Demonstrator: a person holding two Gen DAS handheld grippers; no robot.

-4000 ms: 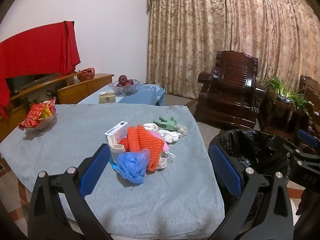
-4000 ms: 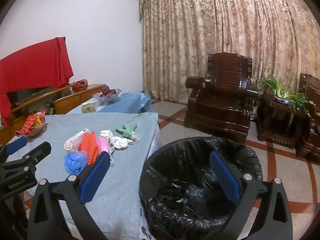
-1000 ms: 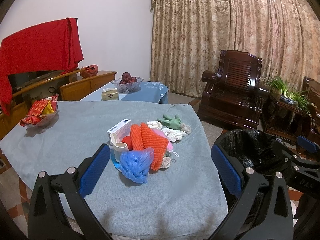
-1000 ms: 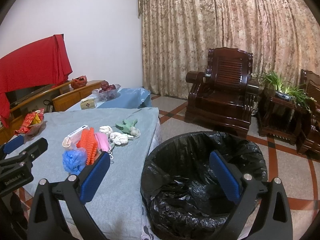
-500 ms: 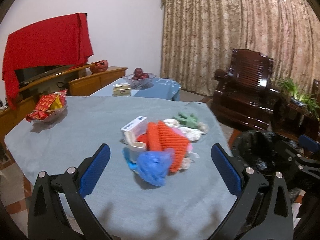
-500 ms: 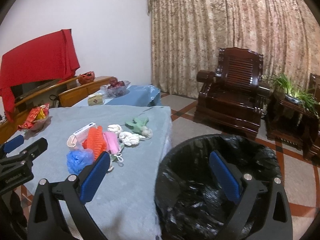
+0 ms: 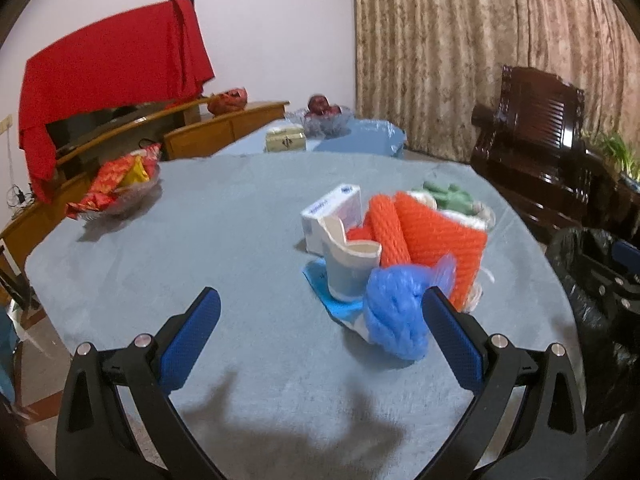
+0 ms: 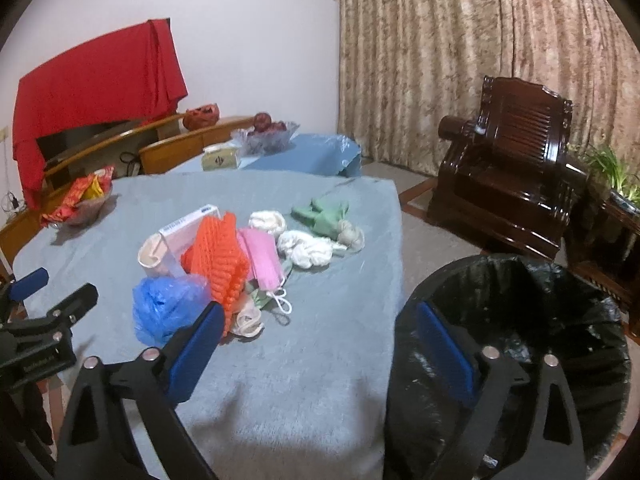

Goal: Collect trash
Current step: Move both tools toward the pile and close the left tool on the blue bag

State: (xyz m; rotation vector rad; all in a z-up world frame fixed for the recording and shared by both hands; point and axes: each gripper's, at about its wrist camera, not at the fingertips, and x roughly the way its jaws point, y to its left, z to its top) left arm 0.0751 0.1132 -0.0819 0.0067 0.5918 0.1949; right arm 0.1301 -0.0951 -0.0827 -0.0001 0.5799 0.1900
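Trash (image 8: 224, 264) lay heaped on my grey-clothed table (image 8: 320, 360), beside the black-lined bin (image 8: 560, 320). My left gripper (image 7: 320, 320) hung spread wide and empty near the blue bag (image 7: 396, 312); my right gripper's (image 8: 320, 332) jaws were closing, nothing between them.

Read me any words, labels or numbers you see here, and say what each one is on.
None can be read.
White box: blue print, too blurred.
Tan box on the far table: dark mark, illegible.
Left tool: white lettering on its body, too small.
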